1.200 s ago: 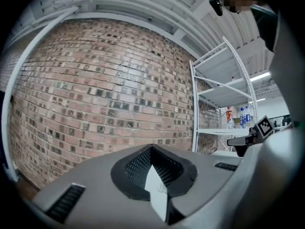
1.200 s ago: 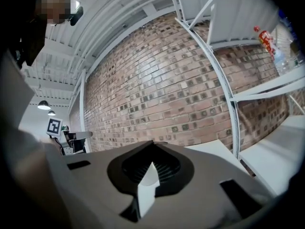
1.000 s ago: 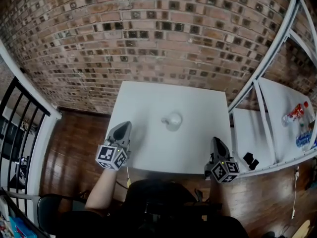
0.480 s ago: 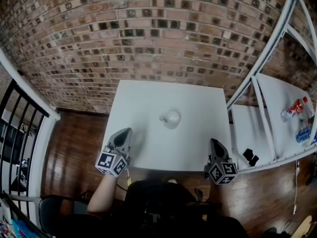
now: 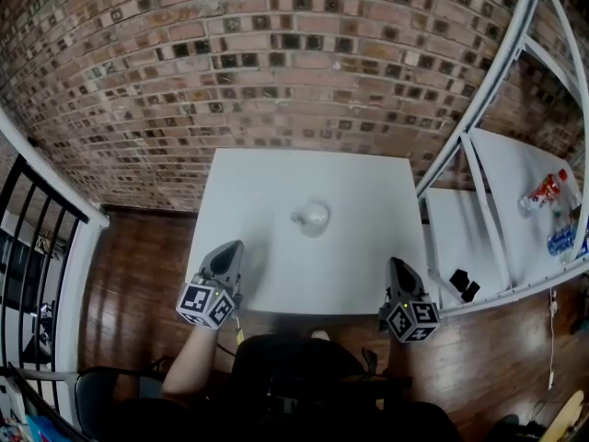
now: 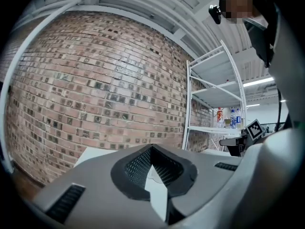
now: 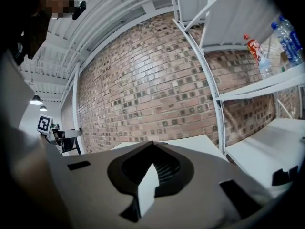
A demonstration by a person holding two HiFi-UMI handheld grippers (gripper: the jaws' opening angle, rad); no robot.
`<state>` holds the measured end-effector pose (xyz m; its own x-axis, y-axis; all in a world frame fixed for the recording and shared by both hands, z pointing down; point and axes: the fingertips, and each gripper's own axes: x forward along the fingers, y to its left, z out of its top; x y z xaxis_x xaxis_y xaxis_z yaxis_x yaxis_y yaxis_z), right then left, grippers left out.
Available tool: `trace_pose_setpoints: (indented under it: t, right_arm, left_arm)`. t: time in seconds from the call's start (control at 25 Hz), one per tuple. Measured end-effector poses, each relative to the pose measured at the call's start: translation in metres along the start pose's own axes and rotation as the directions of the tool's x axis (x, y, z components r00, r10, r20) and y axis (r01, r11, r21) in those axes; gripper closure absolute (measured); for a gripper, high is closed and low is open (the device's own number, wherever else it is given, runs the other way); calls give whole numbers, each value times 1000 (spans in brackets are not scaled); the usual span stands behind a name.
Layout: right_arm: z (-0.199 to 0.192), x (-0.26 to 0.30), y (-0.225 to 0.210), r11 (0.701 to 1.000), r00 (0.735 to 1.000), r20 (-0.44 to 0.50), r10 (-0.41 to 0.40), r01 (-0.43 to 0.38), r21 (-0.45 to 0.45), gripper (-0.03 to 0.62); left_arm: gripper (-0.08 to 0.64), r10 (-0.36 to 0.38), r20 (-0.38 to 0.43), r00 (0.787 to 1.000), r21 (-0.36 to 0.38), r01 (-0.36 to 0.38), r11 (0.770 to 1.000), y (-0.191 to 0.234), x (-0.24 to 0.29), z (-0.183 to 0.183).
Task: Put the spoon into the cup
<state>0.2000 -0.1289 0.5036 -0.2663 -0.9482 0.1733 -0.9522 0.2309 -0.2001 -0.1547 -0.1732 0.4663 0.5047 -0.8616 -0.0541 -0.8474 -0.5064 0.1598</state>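
A small pale cup [image 5: 311, 216] stands near the middle of the white table [image 5: 368, 182]. I cannot make out a spoon apart from the cup. My left gripper [image 5: 228, 246] hovers over the table's near left edge, jaws shut and empty, pointing level at the brick wall. In the left gripper view the cup [image 6: 153, 173] shows faintly through the gap under the shut left gripper [image 6: 151, 147]. My right gripper [image 5: 398, 264] sits at the near right corner. In the right gripper view the right gripper [image 7: 152, 143] has its jaws closed together with nothing held.
A white shelf rack [image 5: 479, 168] stands right of the table, with bottles [image 5: 545, 191] on one shelf and a small black object [image 5: 463, 285] on a lower one. A brick wall [image 5: 276, 72] runs behind the table. A black railing [image 5: 37, 238] is at the left.
My left gripper has drawn back a little toward me and sunk slightly. The right gripper has stayed where it was. Both stay shut.
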Motion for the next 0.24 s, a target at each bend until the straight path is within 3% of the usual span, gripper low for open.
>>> trace_pose_setpoints:
  t: [0.24]
  right_arm:
    - [-2,0,0,1000,1000,14,3,-4,13,591]
  left_arm:
    - [556,0,-1,1000,0,0,1000,0,6,-3]
